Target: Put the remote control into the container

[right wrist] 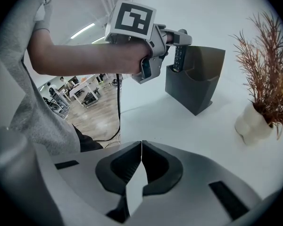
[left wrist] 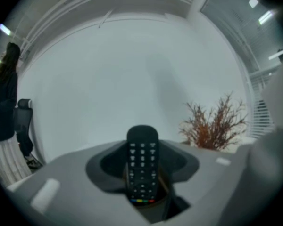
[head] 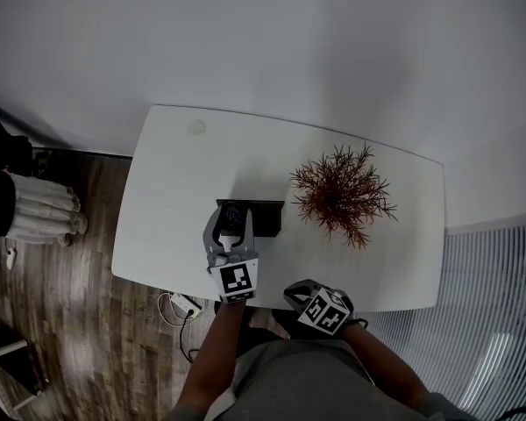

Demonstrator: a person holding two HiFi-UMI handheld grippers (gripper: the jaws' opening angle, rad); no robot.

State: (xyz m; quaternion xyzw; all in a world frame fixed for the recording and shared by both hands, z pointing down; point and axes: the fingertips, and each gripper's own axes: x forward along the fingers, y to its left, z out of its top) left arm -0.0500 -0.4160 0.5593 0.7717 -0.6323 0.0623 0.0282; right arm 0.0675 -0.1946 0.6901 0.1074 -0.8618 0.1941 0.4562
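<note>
Left gripper [head: 231,222] pinches long black remote control [left wrist: 142,166], tip in dark grey box container [right wrist: 198,86], mid frame. Right gripper [right wrist: 141,145] pressed together, empty. Next, likely: lower, let go.

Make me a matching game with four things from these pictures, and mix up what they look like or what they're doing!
Things
1. remote control
2. container
3. plant
4. right gripper

Descriptions
A. reddish-brown twigs in a white pot
B. jaws shut, nothing between them
C. clamped in the left gripper
D. dark box standing on the white table

Right pairs: 1-C, 2-D, 3-A, 4-B
</note>
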